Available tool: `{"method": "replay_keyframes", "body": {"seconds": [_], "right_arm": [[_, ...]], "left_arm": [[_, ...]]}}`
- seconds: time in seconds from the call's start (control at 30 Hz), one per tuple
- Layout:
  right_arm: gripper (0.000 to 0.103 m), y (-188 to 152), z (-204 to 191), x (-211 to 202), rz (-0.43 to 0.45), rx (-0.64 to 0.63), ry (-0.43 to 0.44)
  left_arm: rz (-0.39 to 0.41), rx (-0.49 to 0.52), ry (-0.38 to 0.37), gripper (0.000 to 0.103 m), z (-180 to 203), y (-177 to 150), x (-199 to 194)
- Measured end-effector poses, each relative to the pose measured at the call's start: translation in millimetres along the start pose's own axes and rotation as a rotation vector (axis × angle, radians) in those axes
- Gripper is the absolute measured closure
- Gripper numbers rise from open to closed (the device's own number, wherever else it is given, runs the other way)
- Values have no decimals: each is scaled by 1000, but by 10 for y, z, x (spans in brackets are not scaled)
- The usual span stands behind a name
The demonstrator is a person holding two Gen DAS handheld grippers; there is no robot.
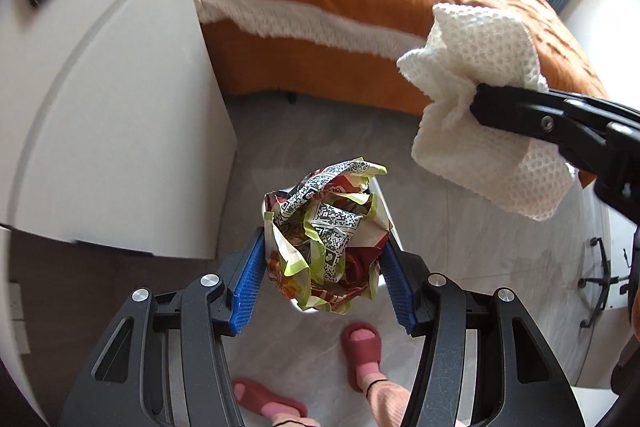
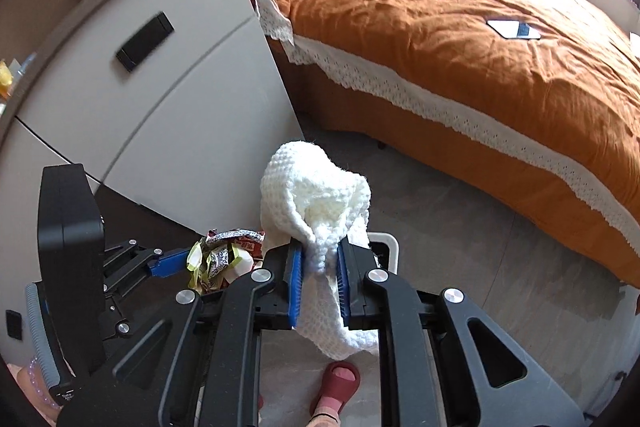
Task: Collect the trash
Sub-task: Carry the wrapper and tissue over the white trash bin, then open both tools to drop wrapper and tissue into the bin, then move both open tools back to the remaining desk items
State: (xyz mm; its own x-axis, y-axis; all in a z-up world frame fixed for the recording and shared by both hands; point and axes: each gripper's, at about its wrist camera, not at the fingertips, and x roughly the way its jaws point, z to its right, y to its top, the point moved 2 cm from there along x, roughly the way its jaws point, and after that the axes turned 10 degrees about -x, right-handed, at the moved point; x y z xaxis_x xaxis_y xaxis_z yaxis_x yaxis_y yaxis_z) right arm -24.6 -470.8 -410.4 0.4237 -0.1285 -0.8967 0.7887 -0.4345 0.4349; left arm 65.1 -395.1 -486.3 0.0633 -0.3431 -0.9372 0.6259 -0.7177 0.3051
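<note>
Left wrist view: left tool (image 1: 324,259) clamps a crumpled wrapper (image 1: 326,235); right tool (image 2: 319,281) pinches a white tissue (image 2: 316,195). Both carried; next, release over a bin (image 2: 386,247) just ahead.

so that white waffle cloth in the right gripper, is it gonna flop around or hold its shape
Likely floppy: the white waffle cloth droops in soft folds on both sides of the right gripper, whose pads pinch it into a thin bunch. Probably light, since it hangs from that one pinch. Its bumpy weave should grip the ribbed pads, so slipping seems unlikely.
</note>
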Motion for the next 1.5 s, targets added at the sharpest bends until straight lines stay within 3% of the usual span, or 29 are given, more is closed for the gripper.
{"method": "replay_keyframes", "body": {"seconds": [0.23,0.27,0.3,0.33,0.37,0.67,0.87,1.17,1.5], "right_arm": [[86,-431,89,955,-106,-16,29],[72,-488,100,1073,-124,-22,39],[27,-521,112,1150,-136,-23,56],[12,-550,138,1214,-141,-26,31],[4,-574,165,1264,-132,-31,16],[4,-623,219,1201,-125,-46,25],[4,-421,188,946,-87,-47,9],[4,-48,4,22,16,-36,-1],[4,479,-435,-1221,211,-64,11]], "left_arm": [[-91,-1,-24,47,-39,-228,900],[-104,4,-34,44,-65,-219,973],[-122,8,-33,31,-58,-259,1074],[-129,0,-43,4,-75,-287,1161],[-122,-24,-68,5,-89,-299,1201],[-139,-71,-52,5,-150,-339,1302],[-114,-69,-51,5,-106,-202,993],[27,-54,-35,5,-75,103,-120],[191,-91,9,5,-187,264,-1565]]}}
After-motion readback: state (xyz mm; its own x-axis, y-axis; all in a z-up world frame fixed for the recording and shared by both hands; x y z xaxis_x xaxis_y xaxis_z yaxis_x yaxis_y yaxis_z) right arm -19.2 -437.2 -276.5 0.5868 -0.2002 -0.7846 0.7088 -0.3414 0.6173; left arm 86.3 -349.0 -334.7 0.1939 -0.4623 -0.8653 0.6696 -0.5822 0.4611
